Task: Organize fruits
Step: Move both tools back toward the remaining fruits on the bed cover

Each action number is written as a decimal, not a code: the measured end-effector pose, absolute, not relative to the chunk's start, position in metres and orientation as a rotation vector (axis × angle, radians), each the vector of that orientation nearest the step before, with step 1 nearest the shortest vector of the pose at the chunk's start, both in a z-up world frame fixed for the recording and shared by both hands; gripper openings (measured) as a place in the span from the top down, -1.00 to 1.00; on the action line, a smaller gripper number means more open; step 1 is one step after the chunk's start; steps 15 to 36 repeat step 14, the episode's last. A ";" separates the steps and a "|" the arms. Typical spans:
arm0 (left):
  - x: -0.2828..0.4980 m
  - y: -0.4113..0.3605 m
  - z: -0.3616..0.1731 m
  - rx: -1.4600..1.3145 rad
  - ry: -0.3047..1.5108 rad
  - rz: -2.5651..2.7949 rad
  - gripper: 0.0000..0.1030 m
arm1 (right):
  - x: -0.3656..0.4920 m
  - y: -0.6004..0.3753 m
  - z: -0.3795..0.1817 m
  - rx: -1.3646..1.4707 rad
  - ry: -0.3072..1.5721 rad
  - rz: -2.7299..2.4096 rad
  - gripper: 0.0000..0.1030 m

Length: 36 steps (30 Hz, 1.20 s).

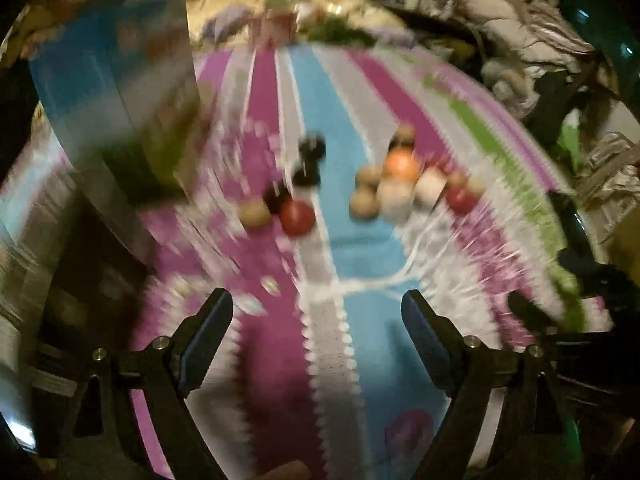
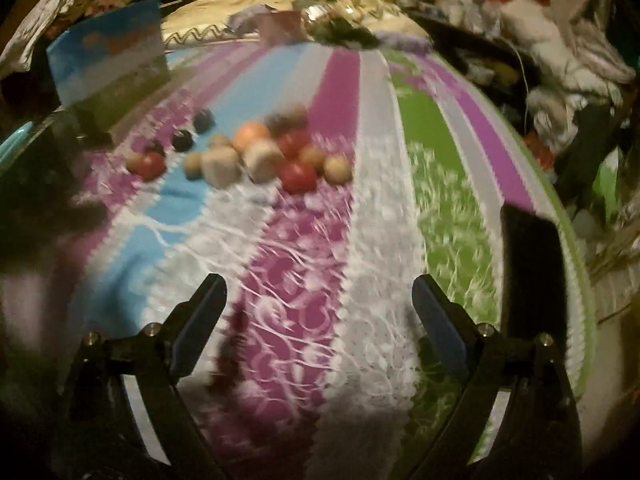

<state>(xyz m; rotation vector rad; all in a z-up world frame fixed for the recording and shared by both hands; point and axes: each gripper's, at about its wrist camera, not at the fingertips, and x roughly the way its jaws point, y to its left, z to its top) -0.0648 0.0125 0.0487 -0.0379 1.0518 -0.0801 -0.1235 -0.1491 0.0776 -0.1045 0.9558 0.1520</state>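
Several small fruits lie in a loose pile on a striped bedspread [image 1: 348, 120]. In the left wrist view I see a red fruit [image 1: 297, 217], a tan one [image 1: 255, 213], dark ones [image 1: 313, 148], an orange one [image 1: 401, 163] and pale ones [image 1: 394, 197]. My left gripper [image 1: 318, 306] stands open well short of the pile, nothing between its fingers. In the right wrist view the same pile shows: red fruits [image 2: 298, 176], an orange one [image 2: 251, 134], pale ones [image 2: 221, 167], dark ones [image 2: 183, 139]. My right gripper [image 2: 320, 292] is open and empty, short of the pile. Both views are blurred.
A blue and green box [image 1: 116, 92] stands upright on the bed left of the fruit, also in the right wrist view as the box [image 2: 110, 68]. A dark flat object [image 2: 528, 264] lies at the bed's right edge. Pillows [image 2: 280, 8] and heaped clothes [image 2: 552, 40] crowd the far side.
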 end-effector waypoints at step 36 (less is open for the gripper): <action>-0.053 0.015 0.007 -0.078 1.007 0.013 -1.00 | -0.130 -0.163 0.051 -0.051 0.915 0.169 -1.00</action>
